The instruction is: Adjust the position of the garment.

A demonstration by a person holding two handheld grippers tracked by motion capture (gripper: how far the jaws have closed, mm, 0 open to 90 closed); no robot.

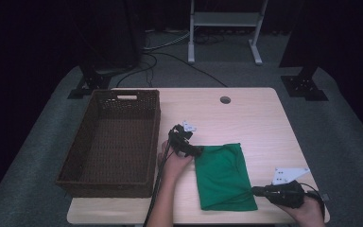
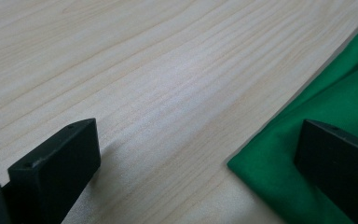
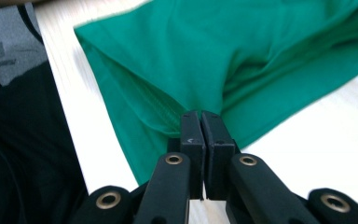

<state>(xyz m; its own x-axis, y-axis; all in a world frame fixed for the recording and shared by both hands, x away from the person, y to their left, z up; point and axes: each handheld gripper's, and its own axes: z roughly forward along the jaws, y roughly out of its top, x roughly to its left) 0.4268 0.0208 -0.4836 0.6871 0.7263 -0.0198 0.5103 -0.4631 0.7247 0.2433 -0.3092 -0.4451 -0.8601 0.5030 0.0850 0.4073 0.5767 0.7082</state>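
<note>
A: Where's the folded green cloth (image 1: 223, 176)?

B: Flat on the pale wooden desk (image 1: 246, 113), toward the near edge, right of the dark brown woven wicker basket (image 1: 115, 142) standing along the desk's left edge.

A: And the left gripper (image 1: 194, 150)?

B: At the cloth's far left corner, jaws standing wide apart; one rests over the green fabric (image 2: 335, 107), the other over bare wood.

A: The right gripper (image 1: 257, 190)?

B: At the cloth's near right corner, by the desk's near edge. Its jaws are pressed together at the green hem (image 3: 168, 112); whether fabric is pinched between them I cannot tell.
</note>
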